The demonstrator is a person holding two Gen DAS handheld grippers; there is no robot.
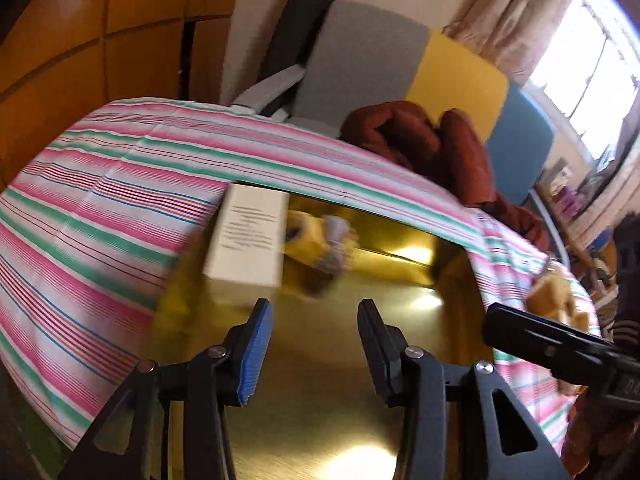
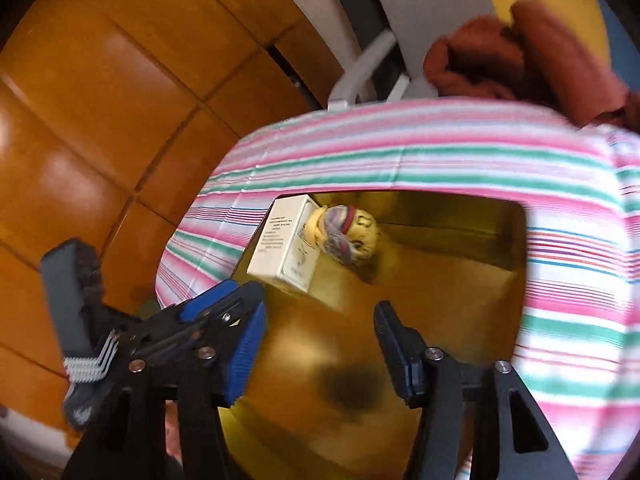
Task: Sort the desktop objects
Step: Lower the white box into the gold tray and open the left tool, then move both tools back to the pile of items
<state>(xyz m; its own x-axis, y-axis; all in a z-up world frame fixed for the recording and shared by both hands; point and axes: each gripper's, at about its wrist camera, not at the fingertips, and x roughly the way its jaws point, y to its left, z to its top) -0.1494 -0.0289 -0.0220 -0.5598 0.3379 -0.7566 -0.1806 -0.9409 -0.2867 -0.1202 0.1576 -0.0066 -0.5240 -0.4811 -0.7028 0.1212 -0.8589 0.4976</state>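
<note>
A gold tray (image 1: 320,400) (image 2: 440,280) lies on a table covered with a pink, green and white striped cloth (image 1: 100,208) (image 2: 400,152). In its far left corner stands a white box (image 1: 248,240) (image 2: 288,248) with small print. A yellow stuffed doll (image 1: 324,240) (image 2: 348,236) with a striped head lies against the box, blurred in the left wrist view. My left gripper (image 1: 314,304) hangs open above the tray, nothing between its fingers. My right gripper (image 2: 320,312) is open and empty too, over the tray's near part. Each gripper shows in the other's view: the right gripper (image 1: 540,336), the left gripper (image 2: 208,312).
A tan, blurred object (image 1: 552,296) lies on the cloth right of the tray. Behind the table is a seat with grey, yellow and blue cushions (image 1: 452,76) and a rust-red garment (image 1: 420,136) (image 2: 520,56). Wooden floor (image 2: 120,100) lies to the left, a bright window (image 1: 592,60) at the right.
</note>
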